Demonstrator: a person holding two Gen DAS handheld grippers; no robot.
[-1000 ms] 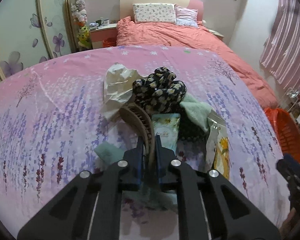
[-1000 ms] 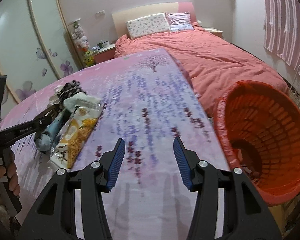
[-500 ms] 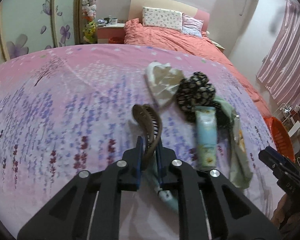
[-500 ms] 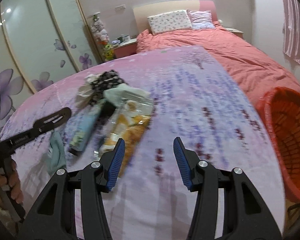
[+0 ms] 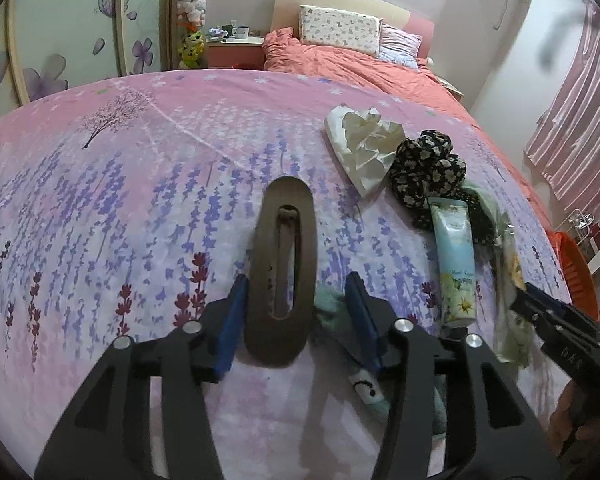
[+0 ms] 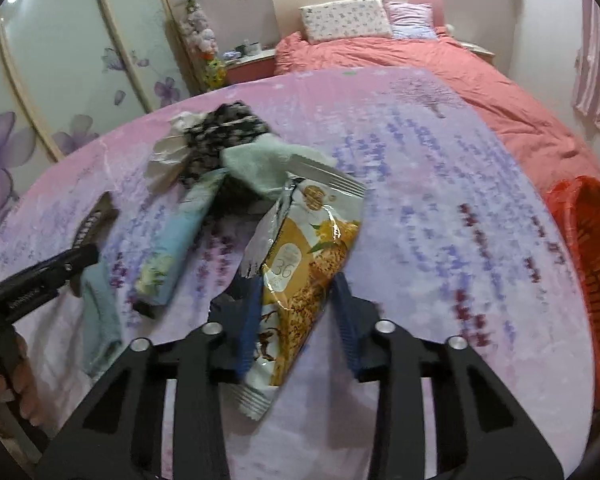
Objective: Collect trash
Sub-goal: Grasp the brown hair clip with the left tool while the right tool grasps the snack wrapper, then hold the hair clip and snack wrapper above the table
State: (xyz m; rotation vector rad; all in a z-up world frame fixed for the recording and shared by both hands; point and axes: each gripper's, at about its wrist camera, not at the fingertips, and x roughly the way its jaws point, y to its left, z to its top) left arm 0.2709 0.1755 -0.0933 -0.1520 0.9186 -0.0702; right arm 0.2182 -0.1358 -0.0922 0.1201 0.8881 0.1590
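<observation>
Brown plastic, a long oval hair clip (image 5: 281, 272), lies flat on the flowered pink bedspread (image 5: 120, 200) between the parting jaws of the left gripper (image 5: 296, 316); the right pad stands clear of it, and whether the left pad touches its edge cannot be told. A mint-green sock (image 5: 366, 390) pokes out under that gripper's right finger. The right gripper (image 6: 296, 320) has its jaws closing around the lower end of a torn snack wrapper (image 6: 304, 264), yellow and silver, which lies between the pads; they do not visibly press it. Just left of the wrapper sits a pale blue tube (image 6: 172, 248), cap end nearest, with another bit of green cloth (image 6: 100, 320) beside it. Behind these are bunched a green towel (image 6: 260, 164), a black floral scrunchie (image 5: 428, 168) and a crumpled white tissue pack (image 5: 364, 148), all touching. Off the bedspread's right edge stands an orange slatted bin (image 6: 592, 240); its contents cannot be seen. Farther back lies a coral bed (image 6: 440, 64) with two pillows.
</observation>
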